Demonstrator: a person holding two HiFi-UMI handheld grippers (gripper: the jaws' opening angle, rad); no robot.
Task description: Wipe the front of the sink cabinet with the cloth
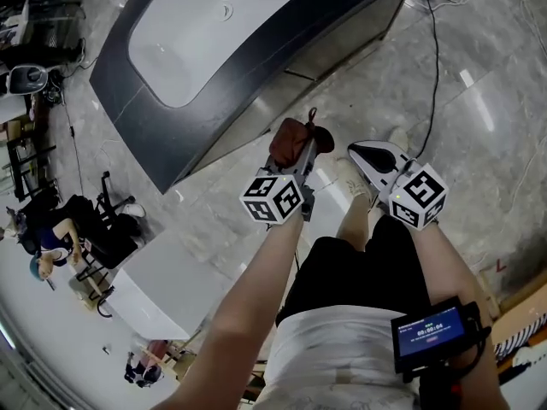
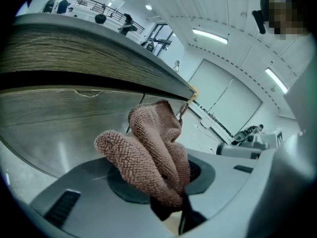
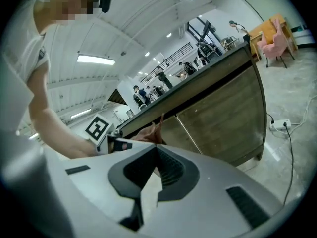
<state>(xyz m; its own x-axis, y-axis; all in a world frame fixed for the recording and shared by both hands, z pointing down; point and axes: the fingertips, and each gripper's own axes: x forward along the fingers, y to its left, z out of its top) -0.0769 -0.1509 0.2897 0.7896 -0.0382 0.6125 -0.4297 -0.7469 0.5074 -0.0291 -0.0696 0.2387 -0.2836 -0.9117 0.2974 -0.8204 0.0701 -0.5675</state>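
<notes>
The sink cabinet has a dark top [image 1: 162, 135] with a white basin [image 1: 205, 32]. Its wood-grain front [image 1: 256, 126] faces me low down. In the head view my left gripper [image 1: 297, 152] is shut on a bunched reddish-brown cloth [image 1: 295, 137], which it holds just in front of the cabinet front. The left gripper view shows the cloth [image 2: 148, 152] bulging out of the shut left gripper [image 2: 173, 192], a short way from the cabinet front [image 2: 69, 128]. To its right, my right gripper [image 1: 357, 150] [image 3: 156, 150] is shut with nothing in it, pointing at the cabinet doors [image 3: 223, 118].
A black cable [image 1: 436, 67] runs over the marble floor to a white power strip [image 3: 280, 124] at the cabinet's right end. A white bench [image 1: 162, 284] stands at my lower left, with people and chairs beyond it. Pink chairs [image 3: 277, 38] stand far off.
</notes>
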